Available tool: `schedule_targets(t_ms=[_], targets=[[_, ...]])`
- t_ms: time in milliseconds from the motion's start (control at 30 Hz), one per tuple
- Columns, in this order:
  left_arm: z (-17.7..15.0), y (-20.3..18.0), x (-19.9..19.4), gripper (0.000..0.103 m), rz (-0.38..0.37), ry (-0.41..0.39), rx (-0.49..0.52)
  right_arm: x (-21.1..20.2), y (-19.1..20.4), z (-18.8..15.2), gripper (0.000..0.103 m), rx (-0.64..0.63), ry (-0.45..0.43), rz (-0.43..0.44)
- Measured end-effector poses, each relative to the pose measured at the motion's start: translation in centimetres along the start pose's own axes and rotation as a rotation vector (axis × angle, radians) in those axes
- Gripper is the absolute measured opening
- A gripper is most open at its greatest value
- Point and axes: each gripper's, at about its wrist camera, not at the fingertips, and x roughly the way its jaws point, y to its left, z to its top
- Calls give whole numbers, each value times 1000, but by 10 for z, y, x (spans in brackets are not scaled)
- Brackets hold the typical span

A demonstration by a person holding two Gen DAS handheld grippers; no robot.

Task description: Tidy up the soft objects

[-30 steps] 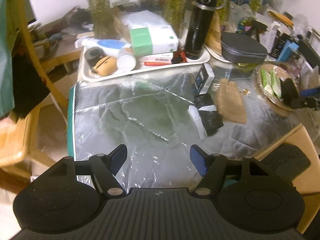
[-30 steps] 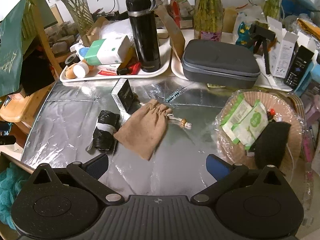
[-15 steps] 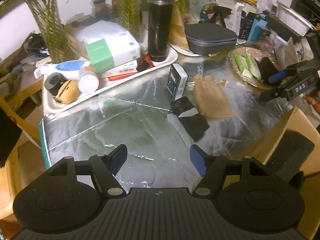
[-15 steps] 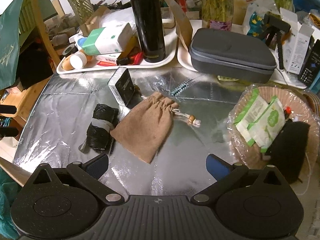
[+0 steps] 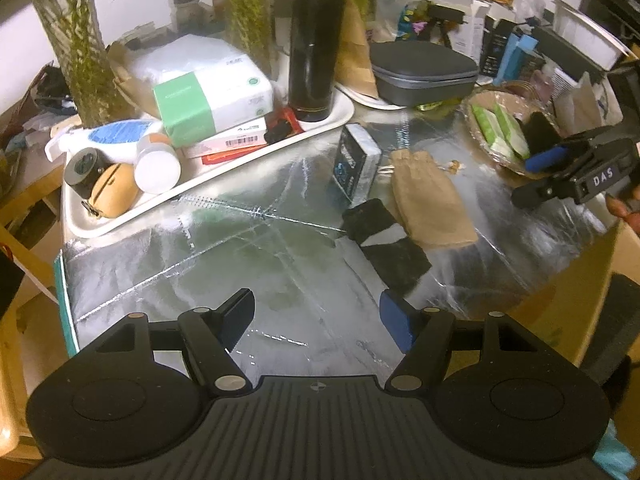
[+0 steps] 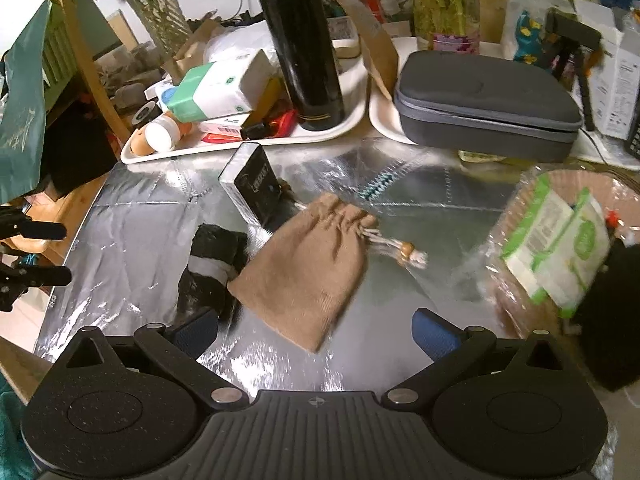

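A tan drawstring pouch (image 6: 308, 268) lies on the silver mat (image 6: 400, 292), just ahead of my open, empty right gripper (image 6: 316, 330). A black roll with a grey band (image 6: 214, 264) lies against its left side. In the left wrist view the pouch (image 5: 430, 204) and the black roll (image 5: 386, 246) lie ahead and to the right of my open, empty left gripper (image 5: 318, 316). The right gripper (image 5: 560, 178) shows there at the far right, above the mat. A wicker basket (image 6: 516, 280) on the right holds green-white packs (image 6: 560, 244) and a black soft item (image 6: 612, 316).
A small black box (image 6: 256, 186) stands behind the pouch. A white tray (image 6: 352, 120) holds a black flask (image 6: 304, 52), a tissue pack (image 6: 216, 86) and small bottles. A grey zip case (image 6: 488, 106) sits at the back right. Plant vases line the back.
My right gripper has moved forward and down toward the pouch. My left gripper has swung right and advanced, bringing the pouch, roll and right gripper closer to the middle of its view.
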Motion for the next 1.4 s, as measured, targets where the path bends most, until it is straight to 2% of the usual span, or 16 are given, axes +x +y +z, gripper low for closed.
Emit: schedule_targets(t_ms=[200,467,567,667,700,733,800,967,1233,1400], targets=[[-3,6,15,69,-6,-5,1,31,4,9,95,-67,-2,17],[-5,16,30,69,-23,-6,-16,80,1,17,84,-140,11,-65],[-6,17,33,69,-39,-9,-22,95,4,17,75,-186,10,-107],[-6,15,35,69,-53,-12,0,103,8,16,62,-214,-10,-115],[-5,14,36,69,-60,-12,8,102,10,16,50,-229,-16,-106],[-5,14,37,69,-65,-13,12,101,12,15,32,-238,-19,-101],[-5,13,40,69,-78,-15,23,100,17,14,6,-259,-14,-106],[-2,8,46,69,-106,-15,63,89,21,12,5,-286,-8,-103],[8,0,80,68,-189,37,159,49,14,17,4,-212,-94,-58],[10,-15,106,68,-202,74,256,35,9,19,4,-163,-135,-45]])
